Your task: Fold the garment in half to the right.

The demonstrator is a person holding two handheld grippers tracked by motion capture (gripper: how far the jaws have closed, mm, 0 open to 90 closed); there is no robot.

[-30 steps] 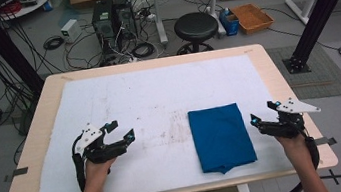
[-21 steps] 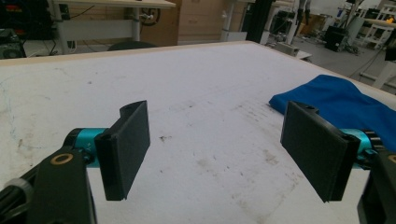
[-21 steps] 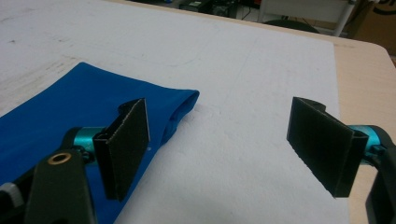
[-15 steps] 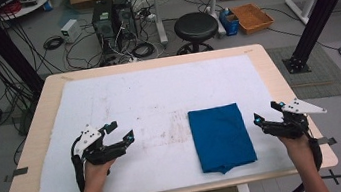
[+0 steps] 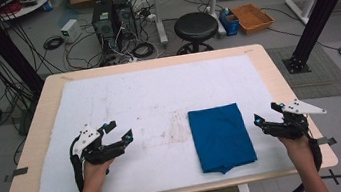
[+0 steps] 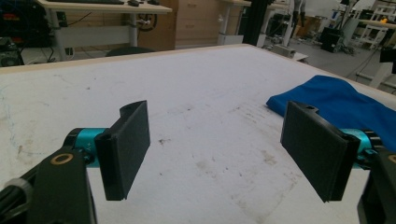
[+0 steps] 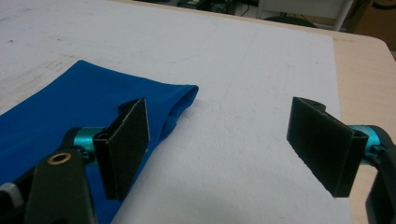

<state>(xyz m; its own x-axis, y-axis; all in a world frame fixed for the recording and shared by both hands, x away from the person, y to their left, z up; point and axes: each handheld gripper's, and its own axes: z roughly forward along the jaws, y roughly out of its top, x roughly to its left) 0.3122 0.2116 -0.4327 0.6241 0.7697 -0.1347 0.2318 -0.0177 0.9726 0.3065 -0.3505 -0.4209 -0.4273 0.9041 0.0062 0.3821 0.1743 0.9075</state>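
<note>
A folded blue cloth [image 5: 221, 137] lies flat on the white mat [image 5: 159, 102], right of the middle and near the front edge. My left gripper [image 5: 119, 134] rests at the front left, open and empty, well apart from the cloth. In the left gripper view the cloth [image 6: 345, 102] lies ahead to the right, beyond the gripper [image 6: 219, 149]. My right gripper [image 5: 266, 116] hovers just right of the cloth, open with nothing between its jaws. Its own view shows the cloth [image 7: 60, 116] behind its left jaw, with the gripper [image 7: 224, 149] over bare mat.
The wooden table [image 5: 284, 90] edge runs close to the right of my right gripper. The mat carries faint brown stains [image 5: 175, 125] in its middle. A black stool [image 5: 195, 26], computer towers [image 5: 112, 16] and cables stand on the floor beyond the far edge.
My right gripper has drifted slightly to the right, away from the cloth. The left gripper and the cloth have stayed put.
</note>
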